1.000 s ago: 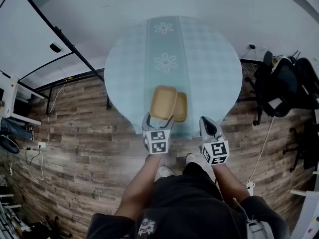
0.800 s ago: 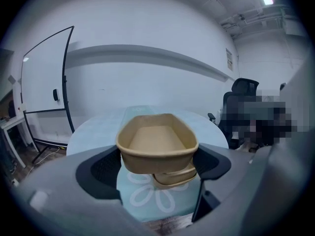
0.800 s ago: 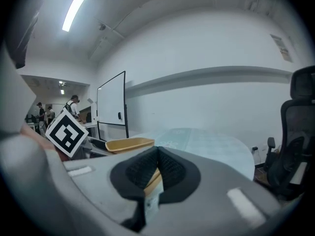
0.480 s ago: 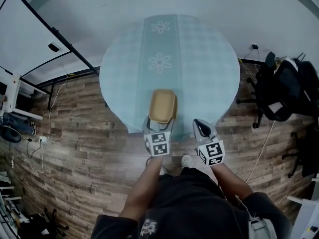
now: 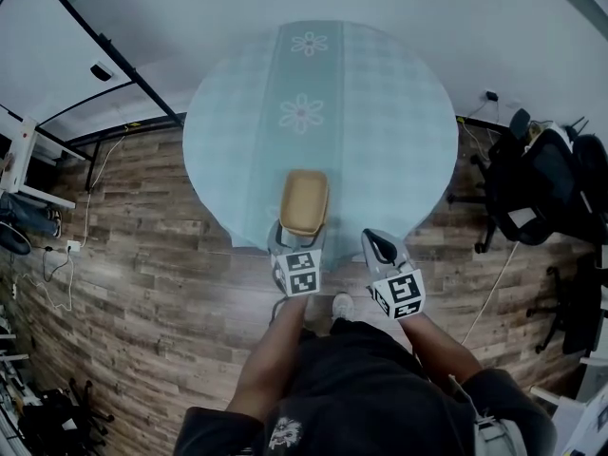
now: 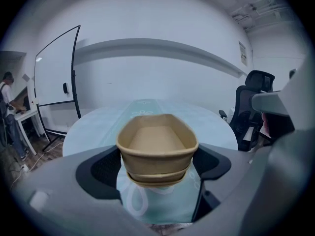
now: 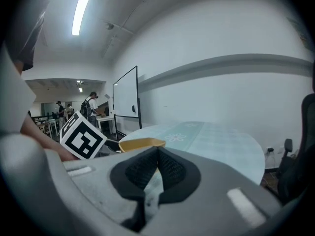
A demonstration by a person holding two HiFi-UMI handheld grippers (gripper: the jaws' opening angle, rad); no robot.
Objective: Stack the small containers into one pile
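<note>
Containers (image 6: pixel 156 149) sit clamped in left tongs (image 6: pixel 158 165); right tongs (image 7: pixel 157 154) closed.

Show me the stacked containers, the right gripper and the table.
stacked containers (image 6: pixel 156 159): left gripper view, upper container's front wall.
right gripper (image 7: pixel 157 154): right gripper view, where its shut fingers meet.
table (image 5: pixel 389 122): head view, bare cloth.

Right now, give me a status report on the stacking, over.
Left tool clamped on nested stack. Right tool shut, empty. Nothing else on table.
</note>
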